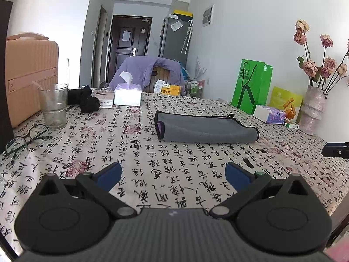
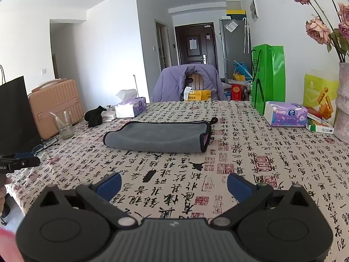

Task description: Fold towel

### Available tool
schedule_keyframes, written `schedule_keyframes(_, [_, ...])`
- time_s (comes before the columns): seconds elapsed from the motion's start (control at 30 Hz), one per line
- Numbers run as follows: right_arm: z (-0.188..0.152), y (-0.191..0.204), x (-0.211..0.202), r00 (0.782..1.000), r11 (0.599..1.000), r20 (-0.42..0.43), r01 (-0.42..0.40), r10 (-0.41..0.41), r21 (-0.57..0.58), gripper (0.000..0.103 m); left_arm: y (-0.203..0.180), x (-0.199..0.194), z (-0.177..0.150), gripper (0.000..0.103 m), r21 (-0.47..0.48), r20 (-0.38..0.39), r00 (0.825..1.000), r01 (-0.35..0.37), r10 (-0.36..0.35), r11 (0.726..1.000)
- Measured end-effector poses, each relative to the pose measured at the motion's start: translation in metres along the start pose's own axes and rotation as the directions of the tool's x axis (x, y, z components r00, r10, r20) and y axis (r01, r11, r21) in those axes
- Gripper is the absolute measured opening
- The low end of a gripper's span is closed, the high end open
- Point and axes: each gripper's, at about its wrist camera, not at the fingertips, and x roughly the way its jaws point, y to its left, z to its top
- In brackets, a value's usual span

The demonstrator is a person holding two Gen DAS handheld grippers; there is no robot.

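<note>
A grey towel [image 1: 205, 127] with black trim and a purple underside lies folded into a long band on the calligraphy-print tablecloth [image 1: 174, 174]. It also shows in the right wrist view [image 2: 157, 136]. My left gripper [image 1: 173, 174] is open and empty, held above the cloth well short of the towel. My right gripper [image 2: 173, 185] is open and empty too, also nearer than the towel. The right gripper's tip [image 1: 334, 150] shows at the right edge of the left wrist view. The left gripper's tip [image 2: 19, 162] shows at the left edge of the right wrist view.
A glass [image 1: 54, 107], eyeglasses [image 1: 24, 142], a black cloth [image 1: 87, 100] and a tissue box [image 1: 127, 95] sit at the left. A green bag [image 1: 250, 87], a tissue pack [image 2: 285, 113] and a flower vase [image 1: 313, 109] stand at the right. A chair with a purple jacket [image 2: 187, 80] is behind the table.
</note>
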Motion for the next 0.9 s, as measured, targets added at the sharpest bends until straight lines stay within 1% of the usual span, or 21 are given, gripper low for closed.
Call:
schedule_keyframes(0.4, [-0.015,0.004,-0.009,1.000,1.000,-0.024,0.007,-0.007,-0.010,0.103,0.000,-0.009,-0.012,0.103,-0.006,-0.016,1.000,-0.007,0.007,1.000])
schedule_keyframes(0.9, [-0.017,0.006,-0.013,1.000,1.000,-0.024,0.011,-0.011,-0.019,0.103,-0.001,-0.011,-0.013,0.103,-0.003,-0.009,1.000,-0.002,0.002,1.000])
